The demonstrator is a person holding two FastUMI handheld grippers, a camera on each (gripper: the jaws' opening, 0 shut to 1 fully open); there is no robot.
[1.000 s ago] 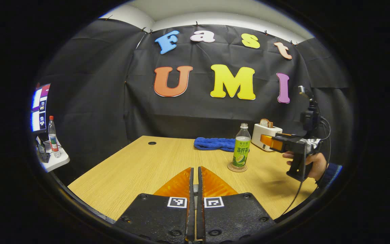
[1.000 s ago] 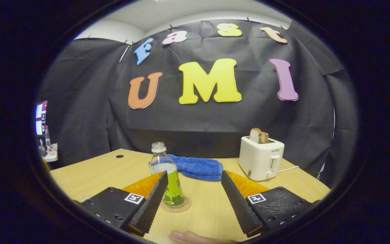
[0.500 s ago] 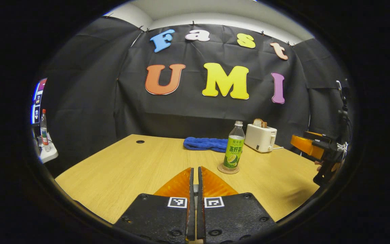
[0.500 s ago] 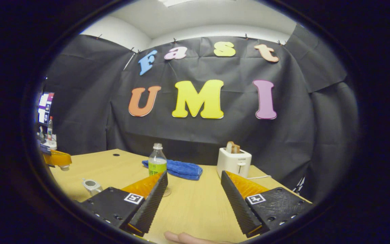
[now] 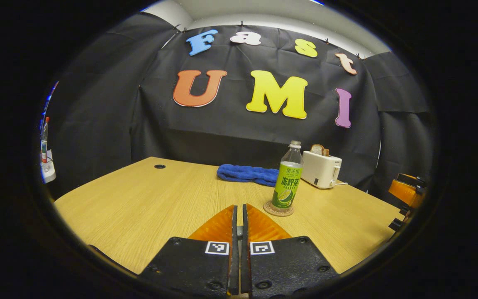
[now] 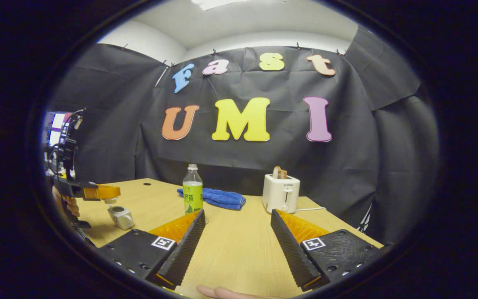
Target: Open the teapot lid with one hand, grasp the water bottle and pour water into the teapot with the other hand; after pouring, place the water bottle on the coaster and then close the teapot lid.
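The left gripper (image 5: 239, 249), at the bottom centre of the left gripper view, had its two fingers pressed flat together with nothing visible between them. Above and to their right, well apart from them, one clear plastic water bottle (image 5: 288, 180) with a green label stood upright on a round coaster (image 5: 278, 209).

In the right gripper view, the right gripper (image 6: 235, 245) held its two ridged fingers wide apart over the bare wood-grain table (image 6: 239, 249), and the bottle rose just above the left fingertip (image 6: 199, 218). At the left edge of that frame the other gripper hung directly over a small squarish teapot (image 6: 120, 216); whether it held the lid could not be told. One blue towel (image 6: 222, 198) and one boxy white toaster (image 6: 281, 193) with bread stood further back.
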